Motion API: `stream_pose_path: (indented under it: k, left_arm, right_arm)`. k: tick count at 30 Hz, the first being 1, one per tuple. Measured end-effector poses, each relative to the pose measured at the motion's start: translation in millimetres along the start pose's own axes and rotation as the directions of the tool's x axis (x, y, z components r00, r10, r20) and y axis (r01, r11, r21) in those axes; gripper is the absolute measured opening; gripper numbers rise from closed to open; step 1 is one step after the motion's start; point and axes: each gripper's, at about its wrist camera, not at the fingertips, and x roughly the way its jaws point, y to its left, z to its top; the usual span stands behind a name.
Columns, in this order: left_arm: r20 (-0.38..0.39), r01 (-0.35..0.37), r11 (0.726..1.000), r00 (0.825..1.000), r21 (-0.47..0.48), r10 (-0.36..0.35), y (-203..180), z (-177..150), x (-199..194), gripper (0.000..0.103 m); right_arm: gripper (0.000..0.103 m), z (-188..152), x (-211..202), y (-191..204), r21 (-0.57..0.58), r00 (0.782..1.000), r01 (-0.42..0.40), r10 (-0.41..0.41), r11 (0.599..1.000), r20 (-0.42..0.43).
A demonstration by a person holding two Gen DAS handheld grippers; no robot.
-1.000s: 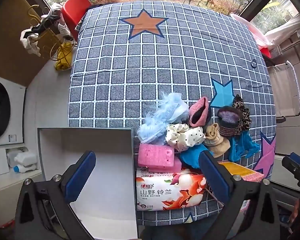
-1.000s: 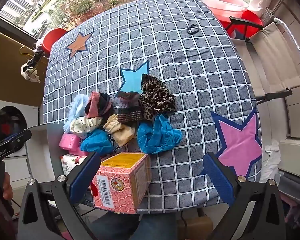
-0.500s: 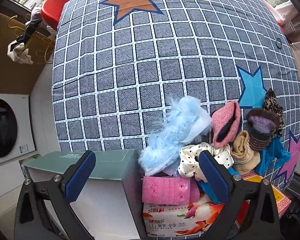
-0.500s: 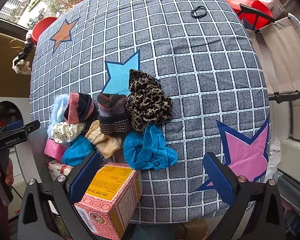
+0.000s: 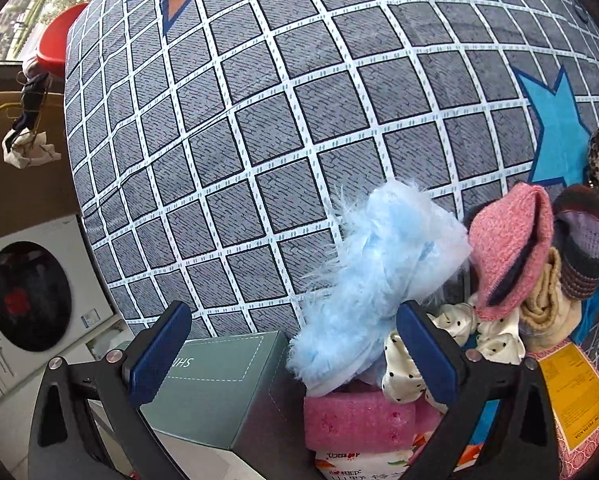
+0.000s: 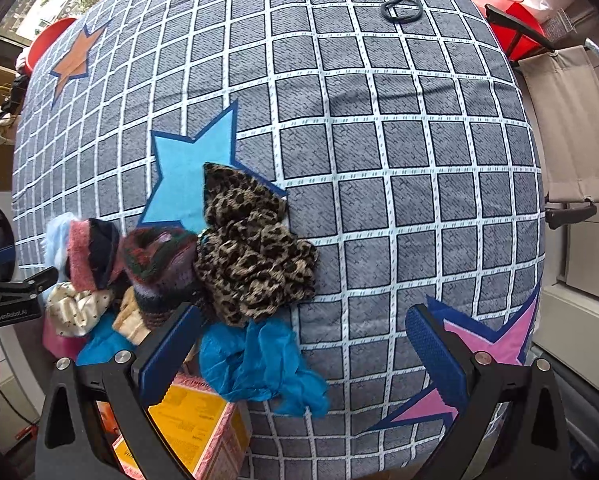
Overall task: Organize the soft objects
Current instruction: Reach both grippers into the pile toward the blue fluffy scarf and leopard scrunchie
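Observation:
A heap of soft things lies at the near edge of the checked bedspread (image 5: 259,128). It holds a fluffy light-blue piece (image 5: 375,264), a pink knitted item (image 5: 507,248), a white dotted scrunchie (image 5: 403,356), a beige sock (image 5: 543,300) and a pink sponge (image 5: 355,420). My left gripper (image 5: 295,352) is open, just short of the fluffy piece. The right wrist view shows a leopard-print cloth (image 6: 255,248), a dark striped knit (image 6: 159,268) and a crumpled blue cloth (image 6: 259,364). My right gripper (image 6: 303,356) is open over the blue cloth.
A grey-green box (image 5: 215,384) stands at the bed's near left corner. A pink and yellow carton (image 6: 195,428) and a printed tissue pack (image 5: 363,464) sit by the heap. A black hair tie (image 6: 401,8) lies far back. A washing machine (image 5: 27,292) is at left, a folding chair (image 6: 571,120) at right.
Both grippers have moved forward and lower toward the heap, which now looks larger. The box's open inside has dropped out of the left view. Both stay open.

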Motion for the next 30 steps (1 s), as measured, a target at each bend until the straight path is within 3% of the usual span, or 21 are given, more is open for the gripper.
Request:
stream_pose_path:
  k: [2,5,10,11,14,15,18,20,28,30]
  left_arm:
    - [-0.022,-0.001,1.000,1.000,0.024,0.001,-14.9,11.6,7.2,0.103]
    - [-0.036,0.003,0.998,0.999,0.059,-0.001,-49.2,32.1,28.4,0.103]
    - [-0.023,-0.034,0.999,0.999,0.013,0.034,-107.8,52.0,64.1,0.101]
    - [-0.009,-0.063,0.998,0.998,-0.011,0.063,-114.7,59.0,69.3,0.101]
    - [0.019,-0.090,0.992,0.996,-0.089,0.092,-132.9,79.8,84.6,0.098]
    - [0.026,-0.067,0.992,0.997,-0.108,0.070,-140.2,85.7,89.5,0.098]
    - [0.021,0.049,0.993,0.999,-0.110,-0.047,-172.5,102.7,112.2,0.098]
    - [-0.011,0.063,0.993,0.998,-0.096,-0.065,-200.8,116.3,136.0,0.098]
    - [-0.043,0.038,0.999,0.998,-0.038,-0.040,-298.3,189.1,238.0,0.094]
    - [-0.043,0.068,0.997,0.997,-0.022,-0.069,-319.9,220.6,258.1,0.084]
  right_arm:
    - [0.103,5.1,11.2,-1.8,0.004,1.000,0.027,-0.027,1.000,-0.007]
    - [0.103,10.3,29.8,1.6,-0.002,0.999,-0.010,0.010,1.000,-0.044]
    - [0.103,13.6,47.3,22.8,-0.100,0.999,-0.028,0.023,0.995,-0.047]
    - [0.103,14.9,46.3,23.4,-0.115,0.999,-0.014,0.010,0.993,-0.035]
    - [0.103,24.3,33.7,9.4,-0.079,0.988,0.149,-0.145,0.986,0.051]
    - [0.103,26.5,29.0,-0.4,-0.043,0.989,0.141,-0.139,0.989,0.060]
    - [0.103,24.9,16.8,-16.0,0.002,0.998,0.000,0.000,1.000,0.060]
    - [0.103,21.3,15.6,-11.0,-0.027,0.997,-0.058,0.059,0.998,0.044]
    - [0.103,2.2,39.0,35.5,-0.069,0.998,-0.055,0.057,0.996,0.037]
    - [0.093,7.2,49.5,33.8,-0.083,0.998,-0.050,0.052,0.995,0.033]
